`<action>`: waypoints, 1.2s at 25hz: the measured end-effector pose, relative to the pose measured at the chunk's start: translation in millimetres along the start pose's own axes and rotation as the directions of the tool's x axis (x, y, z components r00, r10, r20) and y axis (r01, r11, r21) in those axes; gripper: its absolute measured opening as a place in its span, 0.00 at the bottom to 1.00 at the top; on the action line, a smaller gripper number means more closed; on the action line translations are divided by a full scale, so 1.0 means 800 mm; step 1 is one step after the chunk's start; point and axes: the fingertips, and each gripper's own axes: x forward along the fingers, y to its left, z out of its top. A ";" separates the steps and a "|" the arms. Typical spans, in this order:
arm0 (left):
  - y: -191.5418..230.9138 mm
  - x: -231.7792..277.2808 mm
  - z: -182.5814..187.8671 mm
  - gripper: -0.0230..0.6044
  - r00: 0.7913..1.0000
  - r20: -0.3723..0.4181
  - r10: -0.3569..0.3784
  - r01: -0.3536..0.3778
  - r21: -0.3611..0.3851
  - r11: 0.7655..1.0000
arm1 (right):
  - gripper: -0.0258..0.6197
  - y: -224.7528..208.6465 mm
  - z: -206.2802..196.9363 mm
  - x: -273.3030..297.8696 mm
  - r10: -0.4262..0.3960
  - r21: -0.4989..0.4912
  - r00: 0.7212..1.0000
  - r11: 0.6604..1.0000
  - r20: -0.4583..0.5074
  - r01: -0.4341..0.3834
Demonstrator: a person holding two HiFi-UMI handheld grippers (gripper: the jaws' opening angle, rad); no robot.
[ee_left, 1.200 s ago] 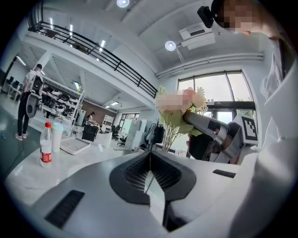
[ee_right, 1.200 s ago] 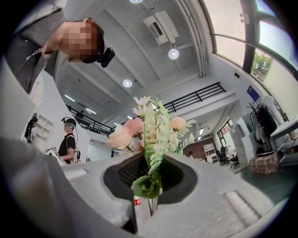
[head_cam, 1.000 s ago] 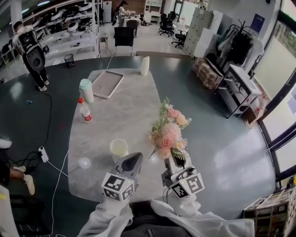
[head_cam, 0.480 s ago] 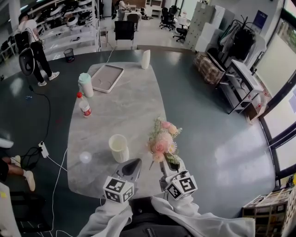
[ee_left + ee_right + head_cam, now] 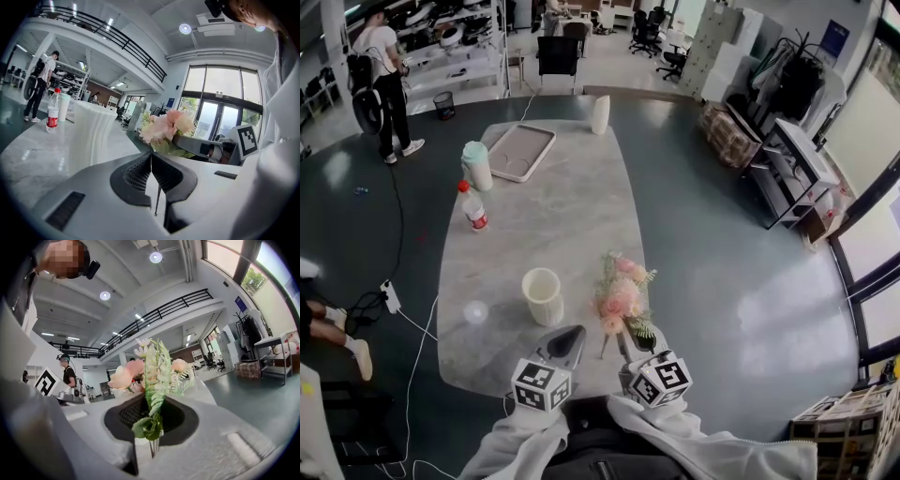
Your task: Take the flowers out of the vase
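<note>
A bunch of pink flowers with green fern [image 5: 619, 295] is out of the white ribbed vase [image 5: 543, 295] and hangs low over the marble table [image 5: 553, 216], just right of the vase. My right gripper [image 5: 630, 339] is shut on the flower stems; in the right gripper view the stems [image 5: 151, 439] are pinched between the jaws of the right gripper [image 5: 149, 414] and the blooms [image 5: 140, 369] stand ahead. My left gripper [image 5: 567, 339] is shut and empty, in front of the vase. From the left gripper [image 5: 151, 157], the vase [image 5: 96, 131] and flowers [image 5: 166, 126] show ahead.
Farther along the table stand a red-capped bottle [image 5: 472, 208], a white tumbler with a green lid [image 5: 476, 165], a flat tray [image 5: 519, 152] and a white roll [image 5: 600, 114]. A person [image 5: 382, 70] stands at far left. A power strip and cable [image 5: 390, 297] lie on the floor.
Both grippers have sunk toward the table's near edge, and the flowers came down with the right one. The vase stands unmoved. The person at far left walked on.
</note>
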 end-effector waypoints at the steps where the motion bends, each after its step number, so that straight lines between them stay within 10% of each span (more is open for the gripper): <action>1: 0.000 0.000 -0.003 0.04 1.000 -0.003 0.002 -0.002 0.001 1.000 | 0.13 0.001 -0.002 0.000 0.001 -0.002 1.000 1.000 -0.001 -0.001; 30: 0.007 0.002 -0.002 0.04 1.000 -0.009 0.021 -0.021 -0.013 1.000 | 0.13 -0.006 0.000 0.006 0.002 0.012 1.000 1.000 -0.007 -0.001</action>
